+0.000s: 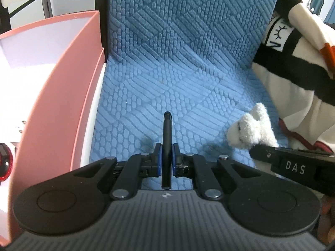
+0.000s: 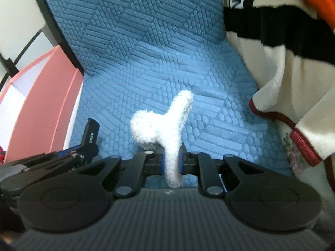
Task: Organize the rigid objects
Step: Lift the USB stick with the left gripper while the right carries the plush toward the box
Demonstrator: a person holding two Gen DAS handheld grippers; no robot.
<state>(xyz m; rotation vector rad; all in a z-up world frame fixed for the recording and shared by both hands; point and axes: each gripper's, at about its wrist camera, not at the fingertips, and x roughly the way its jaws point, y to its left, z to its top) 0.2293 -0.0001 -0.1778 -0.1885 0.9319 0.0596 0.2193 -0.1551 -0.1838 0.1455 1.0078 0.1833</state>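
My left gripper point(image 1: 166, 159) is shut on a thin flat black object point(image 1: 167, 138), held edge-on above the blue quilted cushion point(image 1: 167, 87). That black object also shows in the right wrist view point(image 2: 91, 135), with small white print on it. My right gripper point(image 2: 170, 159) is shut on a white fluffy plush toy point(image 2: 165, 123), held above the cushion. The toy also shows in the left wrist view point(image 1: 251, 129), to the right of my left gripper, with the right gripper's finger point(image 1: 272, 156) below it.
A pink open box point(image 1: 69, 87) with a white inside stands to the left of the cushion, also seen in the right wrist view point(image 2: 41, 108). A cream, black and orange garment point(image 1: 297, 67) lies on the right side of the cushion.
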